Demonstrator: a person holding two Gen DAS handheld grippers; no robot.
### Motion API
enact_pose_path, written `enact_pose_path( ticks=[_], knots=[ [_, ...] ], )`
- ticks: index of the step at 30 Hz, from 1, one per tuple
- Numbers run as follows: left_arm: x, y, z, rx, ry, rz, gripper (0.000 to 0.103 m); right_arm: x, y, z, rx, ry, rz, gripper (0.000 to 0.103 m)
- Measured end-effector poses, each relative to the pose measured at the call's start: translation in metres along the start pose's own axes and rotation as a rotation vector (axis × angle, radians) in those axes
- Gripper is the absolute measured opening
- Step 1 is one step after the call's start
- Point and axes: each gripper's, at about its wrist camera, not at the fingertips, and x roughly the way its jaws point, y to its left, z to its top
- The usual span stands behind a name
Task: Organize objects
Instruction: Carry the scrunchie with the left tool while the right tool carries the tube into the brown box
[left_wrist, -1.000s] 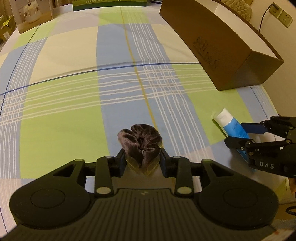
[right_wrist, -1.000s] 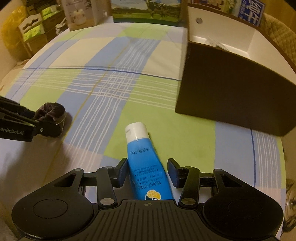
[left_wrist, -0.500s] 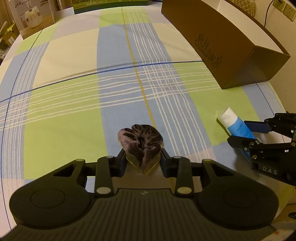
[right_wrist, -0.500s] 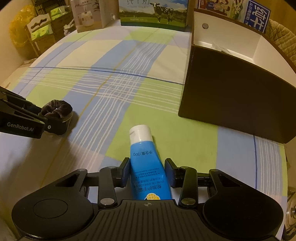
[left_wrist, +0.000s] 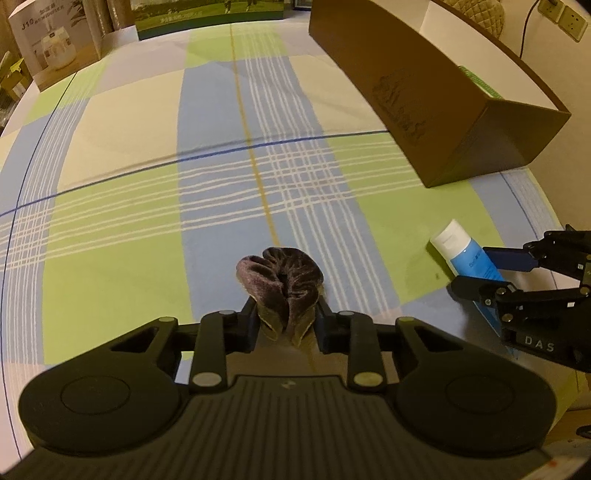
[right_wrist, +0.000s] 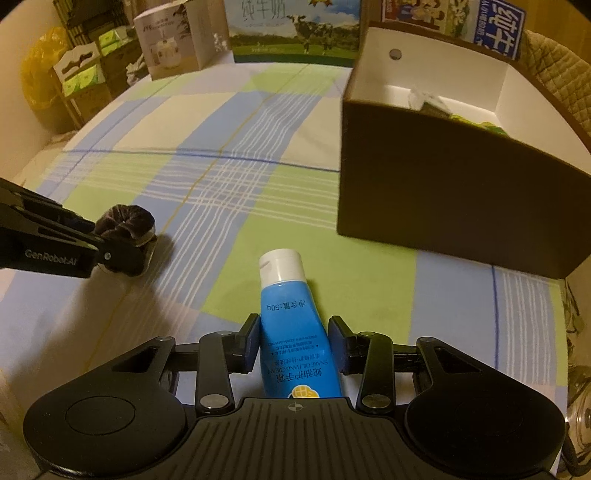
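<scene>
My left gripper (left_wrist: 284, 317) is shut on a dark purple velvet scrunchie (left_wrist: 282, 277) and holds it just above the checked cloth; it also shows in the right wrist view (right_wrist: 125, 230). My right gripper (right_wrist: 293, 332) is shut on a blue hand cream tube (right_wrist: 291, 325) with a white cap, lifted off the cloth; the tube also shows in the left wrist view (left_wrist: 467, 254). A brown open box (right_wrist: 443, 206) with a white inside stands ahead on the right, with some items in it.
The checked blue, green and cream cloth (left_wrist: 147, 184) covers the table. Printed cartons (right_wrist: 295, 29) stand along the far edge. The brown box (left_wrist: 424, 92) sits at the far right in the left wrist view. A wall socket (left_wrist: 565, 22) is beyond it.
The right gripper closed on the tube and raised it toward the box. The left gripper rose with the scrunchie in it.
</scene>
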Motion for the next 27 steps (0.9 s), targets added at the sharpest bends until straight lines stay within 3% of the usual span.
enact_pose_path(
  ticks=[12,27],
  knots=[
    [-0.019,-0.017,0.015,-0.003,-0.049,-0.012,0.023,-0.034,-0.029,0.005,0.078,-0.052,0.043,0.037],
    [-0.064,-0.065,0.057,0.057,-0.189,-0.068,0.023,-0.093,-0.058,0.035,0.117,-0.148,0.102,0.037]
  ],
)
